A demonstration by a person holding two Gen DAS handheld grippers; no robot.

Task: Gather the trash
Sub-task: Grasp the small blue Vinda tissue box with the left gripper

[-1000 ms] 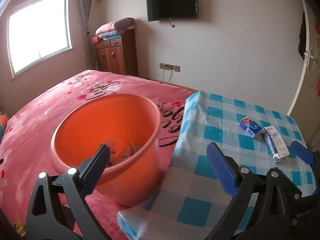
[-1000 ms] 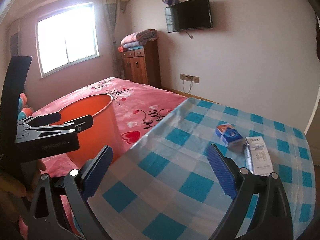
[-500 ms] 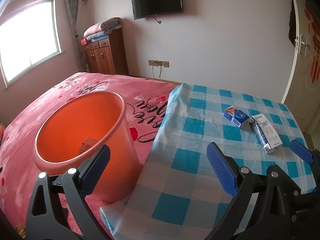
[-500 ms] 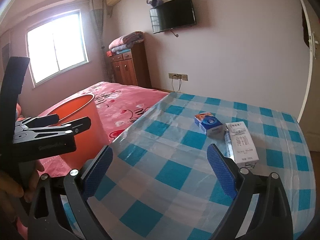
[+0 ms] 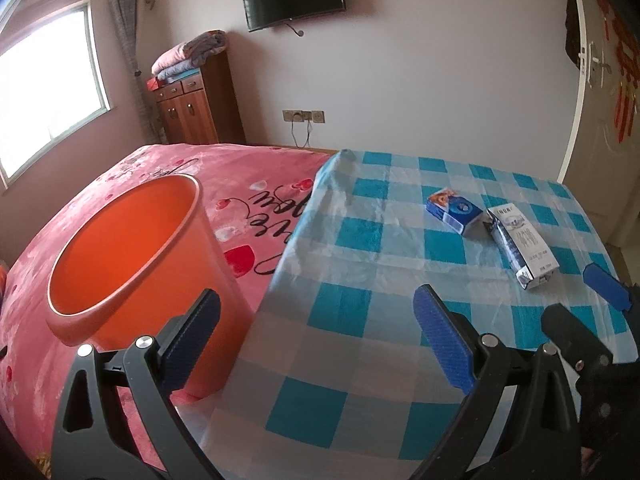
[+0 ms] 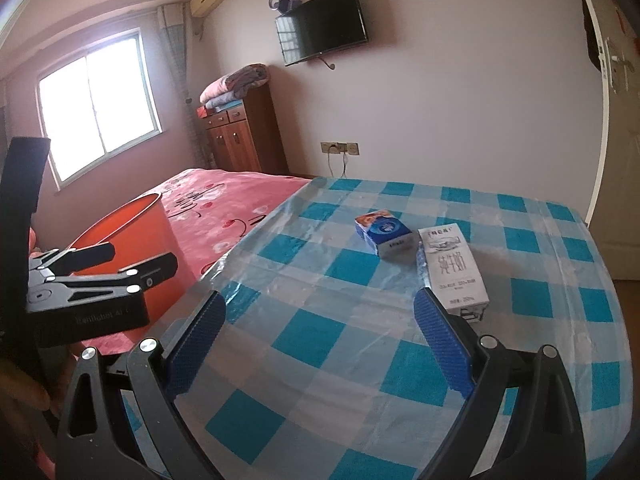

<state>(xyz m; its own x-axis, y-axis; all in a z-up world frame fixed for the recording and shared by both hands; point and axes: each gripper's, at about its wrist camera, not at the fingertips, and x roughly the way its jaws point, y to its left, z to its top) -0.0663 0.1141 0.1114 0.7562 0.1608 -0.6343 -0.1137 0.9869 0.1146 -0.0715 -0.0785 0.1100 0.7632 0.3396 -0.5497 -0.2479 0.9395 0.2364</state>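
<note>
Carton [image 6: 454,270] and blue box [image 6: 385,237] lie touching on the checked table [image 6: 360,360], just ahead of the right gripper [image 6: 320,344], its jaws apart and empty. The left gripper [image 5: 316,340], also spread, hovers beside the orange bin [image 5: 132,256] on the bed [image 5: 240,176].

Wide bare stretch of checked tablecloth [image 6: 320,344] across the near and middle table, open to a reaching gripper. Far right of centre, two obstacles just beside each other: small blue box [image 6: 384,232] and white milk carton [image 6: 454,270]. Off the left edge, orange bin [image 5: 132,256] standing on pink bedspread [image 5: 248,200], close against the cloth.
</note>
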